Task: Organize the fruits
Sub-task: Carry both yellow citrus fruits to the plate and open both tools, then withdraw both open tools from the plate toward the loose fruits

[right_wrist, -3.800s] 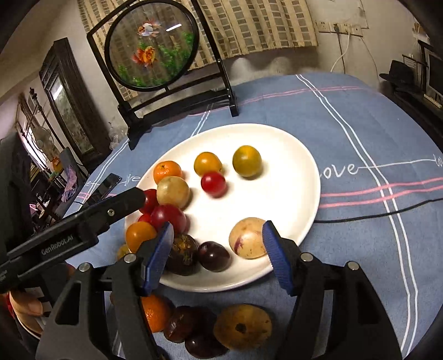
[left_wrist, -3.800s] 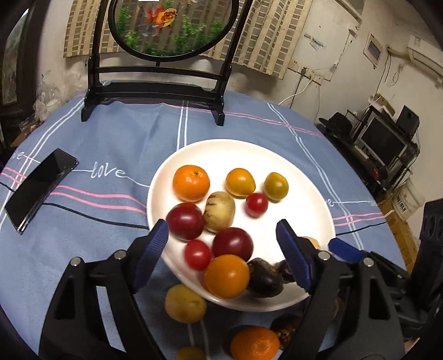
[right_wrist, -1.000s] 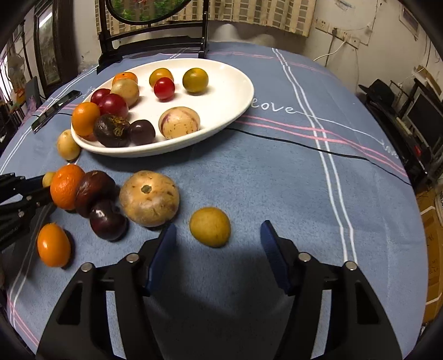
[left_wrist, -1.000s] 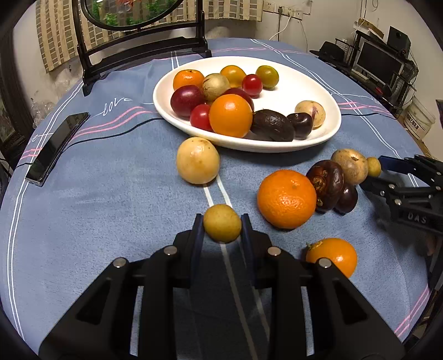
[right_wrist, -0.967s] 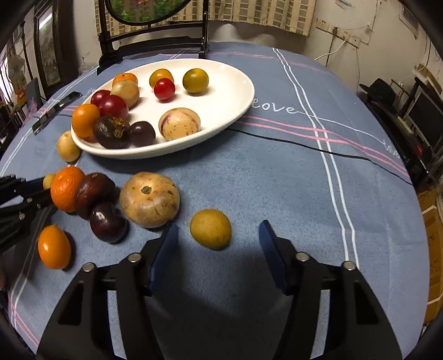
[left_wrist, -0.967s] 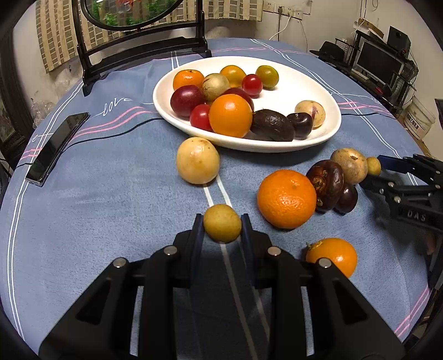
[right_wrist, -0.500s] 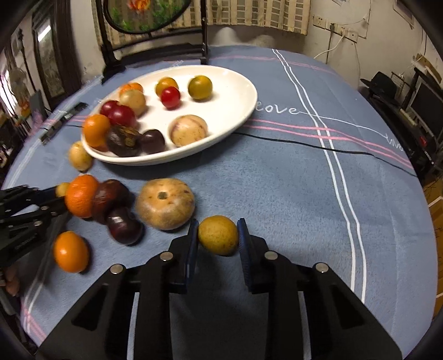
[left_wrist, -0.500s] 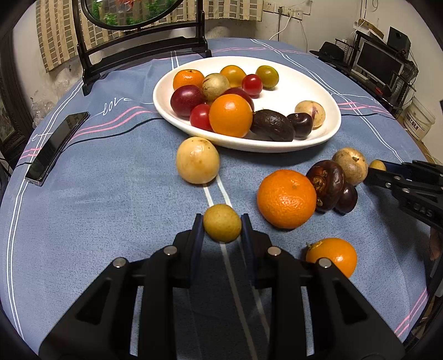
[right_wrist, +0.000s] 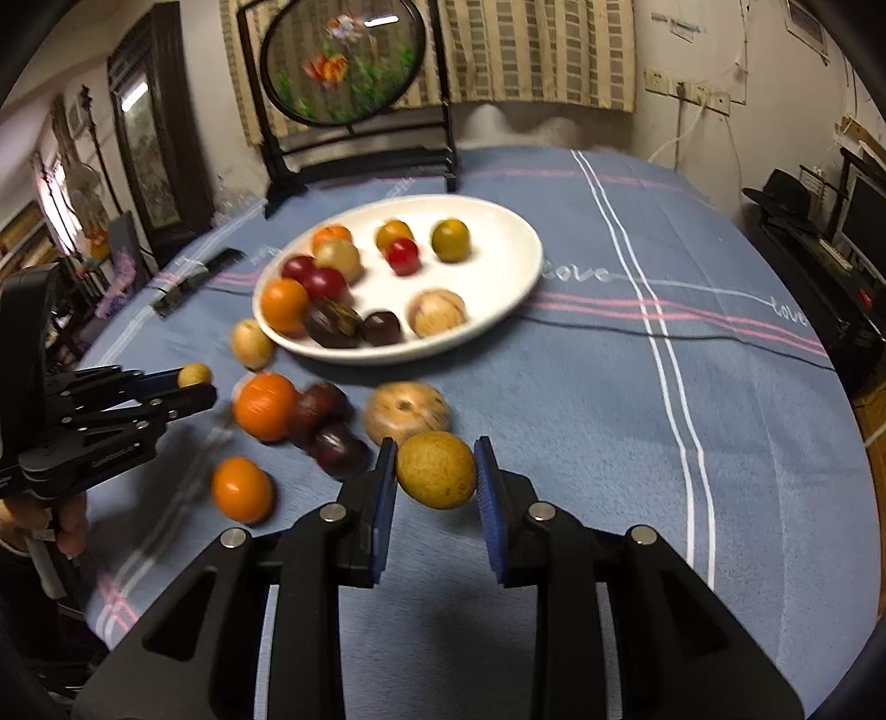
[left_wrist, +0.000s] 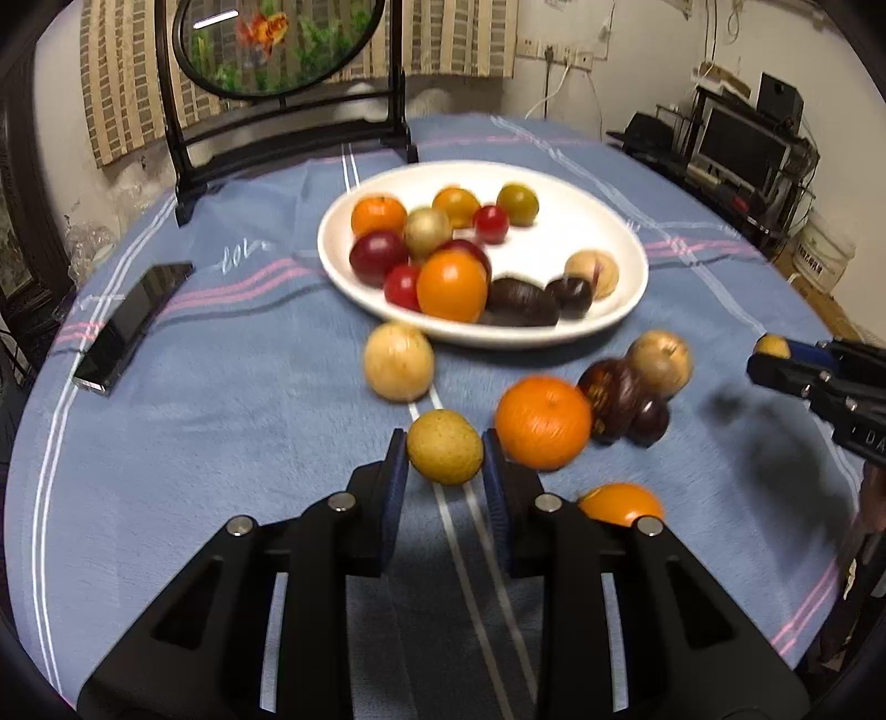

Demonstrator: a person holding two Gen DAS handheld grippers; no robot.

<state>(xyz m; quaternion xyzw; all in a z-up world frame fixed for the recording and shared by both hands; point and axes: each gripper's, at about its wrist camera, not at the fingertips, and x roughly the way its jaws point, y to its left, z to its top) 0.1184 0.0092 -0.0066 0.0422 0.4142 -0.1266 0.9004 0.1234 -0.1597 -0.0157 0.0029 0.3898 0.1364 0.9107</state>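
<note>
My left gripper (left_wrist: 444, 457) is shut on a small yellow fruit (left_wrist: 444, 454) and holds it above the blue cloth. My right gripper (right_wrist: 436, 471) is shut on another yellow fruit (right_wrist: 436, 469), also lifted. A white plate (left_wrist: 614, 232) holds several fruits. Loose on the cloth lie a pale round fruit (left_wrist: 397, 361), a large orange (left_wrist: 542, 422), dark fruits (left_wrist: 614, 399), a tan fruit (left_wrist: 662, 360) and a small orange (left_wrist: 620, 504). The right gripper also shows at the right edge of the left wrist view (left_wrist: 772, 354); the left gripper shows in the right wrist view (right_wrist: 191, 382).
A black phone (left_wrist: 133, 324) lies on the cloth at the left. A round framed screen on a black stand (left_wrist: 282, 50) stands behind the plate. Shelves with electronics (left_wrist: 747, 149) stand beyond the table's right edge.
Both grippers have risen off the cloth with their yellow fruits and tilted up toward the plate. The right gripper closed on its fruit within the last second.
</note>
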